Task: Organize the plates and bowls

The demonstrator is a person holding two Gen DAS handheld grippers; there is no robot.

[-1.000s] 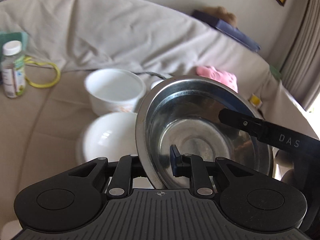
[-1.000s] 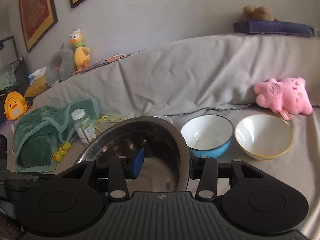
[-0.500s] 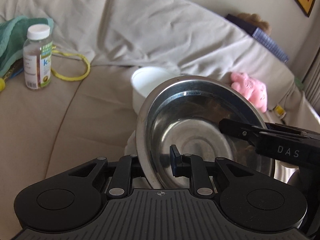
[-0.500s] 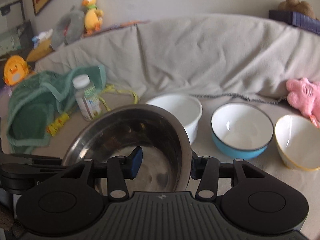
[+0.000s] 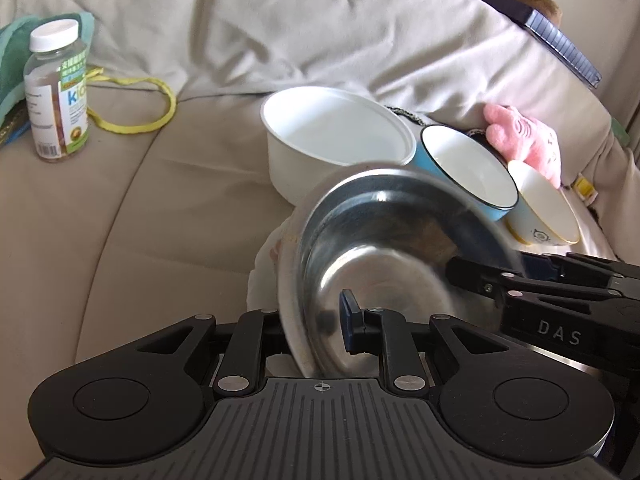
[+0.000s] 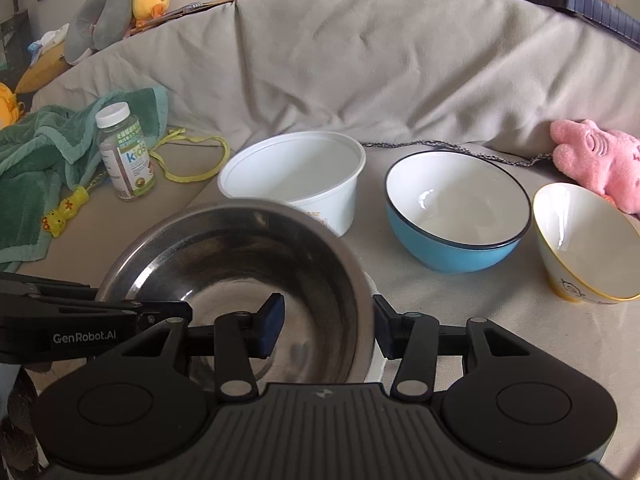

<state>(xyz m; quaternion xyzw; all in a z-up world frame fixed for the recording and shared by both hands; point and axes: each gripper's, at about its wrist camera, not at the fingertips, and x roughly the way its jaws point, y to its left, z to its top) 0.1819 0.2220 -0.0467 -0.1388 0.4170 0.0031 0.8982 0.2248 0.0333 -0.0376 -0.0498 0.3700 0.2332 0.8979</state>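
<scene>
A steel bowl (image 5: 380, 264) (image 6: 240, 264) hangs tilted just over a white bowl (image 5: 264, 264) (image 6: 376, 360) on the sofa seat; whether they touch is hidden. My left gripper (image 5: 316, 320) is shut on the steel bowl's left rim, with one pad inside and the other hidden behind the rim. My right gripper (image 6: 326, 324) straddles the opposite rim. Its outer pad is at the rim and its inner pad stands off the wall, so it is open. A white tub (image 6: 296, 168), a blue bowl (image 6: 452, 240) and a yellow-rimmed bowl (image 6: 580, 240) stand in a row behind.
A vitamin bottle (image 6: 126, 152), a green towel (image 6: 40, 168) and a yellow cord (image 5: 136, 120) lie at the left of the seat. A pink plush toy (image 6: 596, 156) lies behind the yellow-rimmed bowl. The sofa back (image 6: 360, 60) rises behind the row.
Both grippers came down and forward with the steel bowl, which now sits lower over the white bowl. The row of bowls looks nearer. The right jaws stand slightly wider.
</scene>
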